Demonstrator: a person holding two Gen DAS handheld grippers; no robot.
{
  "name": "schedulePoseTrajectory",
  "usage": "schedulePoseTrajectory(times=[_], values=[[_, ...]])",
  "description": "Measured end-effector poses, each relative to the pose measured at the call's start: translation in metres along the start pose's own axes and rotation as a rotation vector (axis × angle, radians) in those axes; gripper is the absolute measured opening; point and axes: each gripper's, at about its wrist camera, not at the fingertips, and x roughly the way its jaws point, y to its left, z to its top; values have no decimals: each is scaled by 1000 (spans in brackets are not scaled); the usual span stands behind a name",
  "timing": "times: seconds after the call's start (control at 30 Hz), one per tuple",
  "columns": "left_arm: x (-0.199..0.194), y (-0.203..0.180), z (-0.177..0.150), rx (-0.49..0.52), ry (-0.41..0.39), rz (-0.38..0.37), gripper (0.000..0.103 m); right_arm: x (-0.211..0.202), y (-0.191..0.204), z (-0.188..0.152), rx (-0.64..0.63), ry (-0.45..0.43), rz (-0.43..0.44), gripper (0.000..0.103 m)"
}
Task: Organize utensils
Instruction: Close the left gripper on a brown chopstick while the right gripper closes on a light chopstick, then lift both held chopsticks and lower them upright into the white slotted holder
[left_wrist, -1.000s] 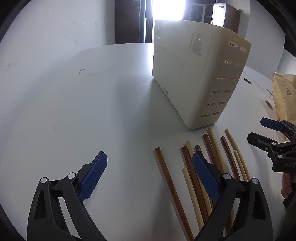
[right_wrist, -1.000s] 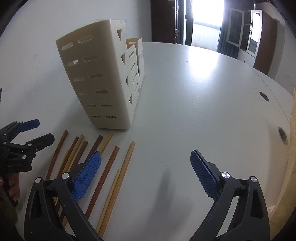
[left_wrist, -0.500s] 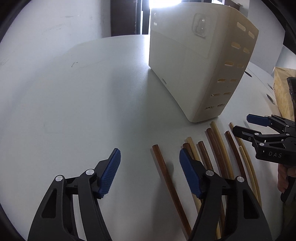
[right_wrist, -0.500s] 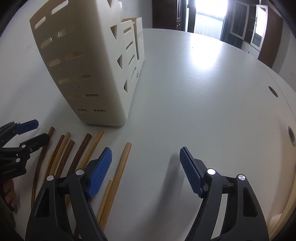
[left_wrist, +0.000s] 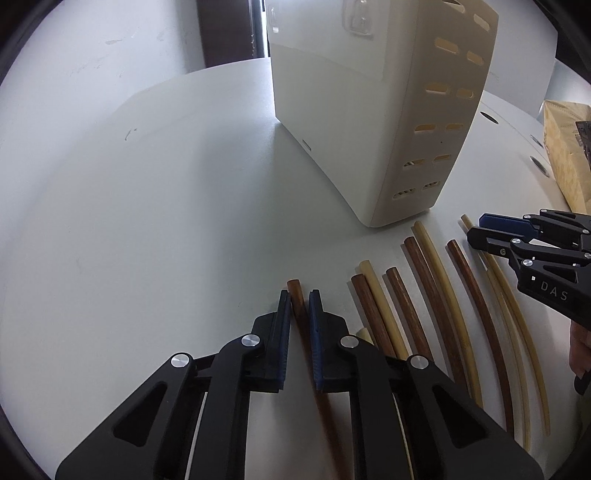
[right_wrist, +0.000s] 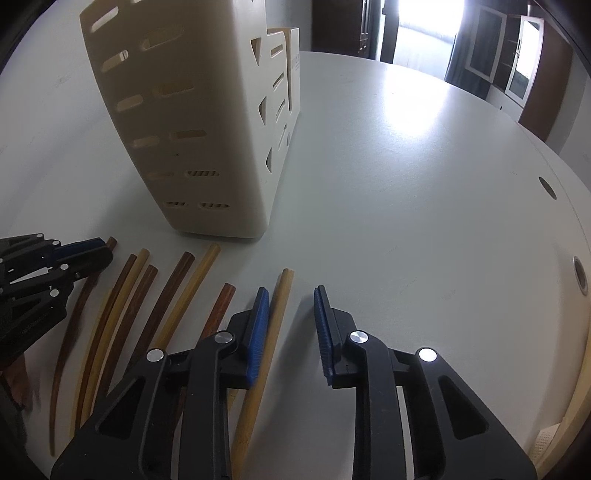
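Observation:
Several brown and pale chopsticks lie side by side on the white table, in front of a cream slotted utensil holder. My left gripper is closing, and its blue pads press on the leftmost dark brown chopstick. My right gripper is closing too. The rightmost pale chopstick lies between its jaws against the left pad, with a gap to the right pad. Each gripper also shows in the other view: the right gripper, the left gripper.
A brown paper bag stands at the table's right edge. Round cable holes are cut into the table near its far rim. A bright doorway and cabinets are behind the table. A hand shows behind the right gripper.
Both grippers came closer to the chopsticks and their jaws narrowed from wide open. The left one now pinches the leftmost dark stick and the right one straddles the rightmost pale stick.

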Motion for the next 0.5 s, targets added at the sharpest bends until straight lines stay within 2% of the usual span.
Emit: schedulePoseTrajectory(times=[0.1,0.17,0.23,0.37,0.5], values=[[-1,2,-1,-16,-3,7,7,1,-7,2,25,8,29,9],[-7,1,-3,-27,-14,2,7,1,-10,3,48,16,67,7],[-17,4,0,-35,-46,4,7,-5,-10,4,50,1,65,7],[-53,5,5,-68,-139,-18,7,-30,-9,10,57,-64,77,7],[-93,3,4,-97,-241,-46,7,-69,0,15,38,-167,89,7]])
